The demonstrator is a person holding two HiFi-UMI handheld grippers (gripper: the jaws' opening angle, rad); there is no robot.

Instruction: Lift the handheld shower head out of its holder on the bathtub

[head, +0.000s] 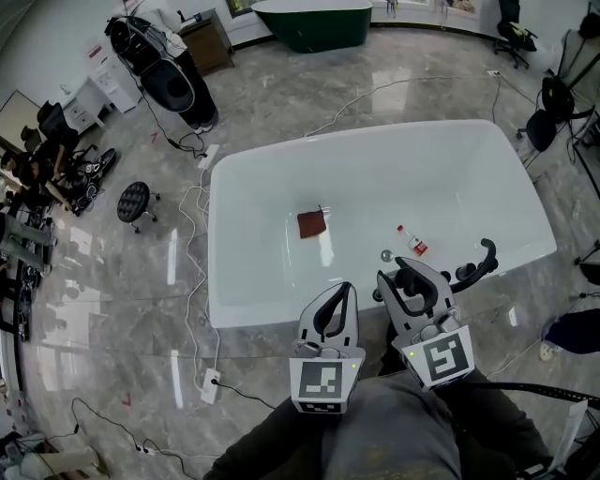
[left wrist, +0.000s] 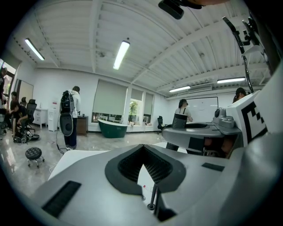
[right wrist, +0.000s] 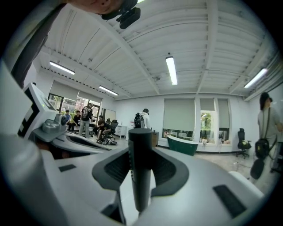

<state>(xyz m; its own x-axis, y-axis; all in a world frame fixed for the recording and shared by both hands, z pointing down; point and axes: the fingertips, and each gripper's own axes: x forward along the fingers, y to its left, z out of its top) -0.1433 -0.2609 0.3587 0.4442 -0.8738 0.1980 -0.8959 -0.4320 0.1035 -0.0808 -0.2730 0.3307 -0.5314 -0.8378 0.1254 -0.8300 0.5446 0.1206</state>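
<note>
The white bathtub [head: 244, 244] fills the middle of the head view. At its near rim my right gripper [head: 412, 284] is shut on the black handheld shower head [head: 409, 278]. In the right gripper view its handle [right wrist: 140, 176] stands upright between the jaws of the right gripper [right wrist: 140, 148]. A black curved faucet [head: 480, 260] rises from the rim just right of it. My left gripper [head: 337, 302] hangs beside it over the same rim, shut with nothing in it; in its own view the left gripper [left wrist: 143, 152] shows only tub surface through its pads.
Inside the tub lie a dark red square cloth [head: 311, 224], a small red-labelled bottle [head: 412, 243] and a chrome knob [head: 385, 255]. White cables and a power strip [head: 211, 380] run along the floor left of the tub. A black stool [head: 134, 200] and a green tub [head: 312, 21] stand farther off.
</note>
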